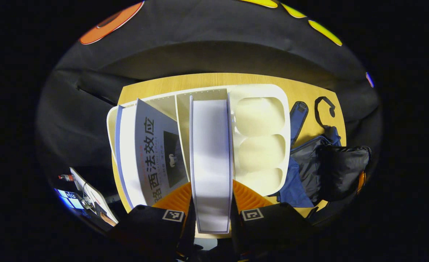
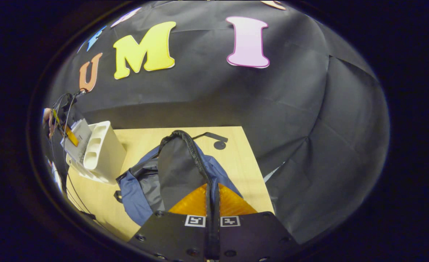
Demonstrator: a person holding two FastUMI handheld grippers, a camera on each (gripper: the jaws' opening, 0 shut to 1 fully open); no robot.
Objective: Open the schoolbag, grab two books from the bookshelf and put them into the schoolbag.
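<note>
— Now, left gripper (image 1: 212,213)?
— Fingers pinch a white book (image 1: 211,163) standing in the shelf (image 1: 272,98).
— Right gripper (image 2: 212,207)?
— Fingers clamp the bag (image 2: 174,171) rim on the table (image 2: 236,160).

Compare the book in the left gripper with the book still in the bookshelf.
The gripped book shows only its plain white edge; the shelved book shows a grey printed cover. The gripped one stands straight between the fingers; the shelved one leans. Both sit in the white bookshelf.
</note>
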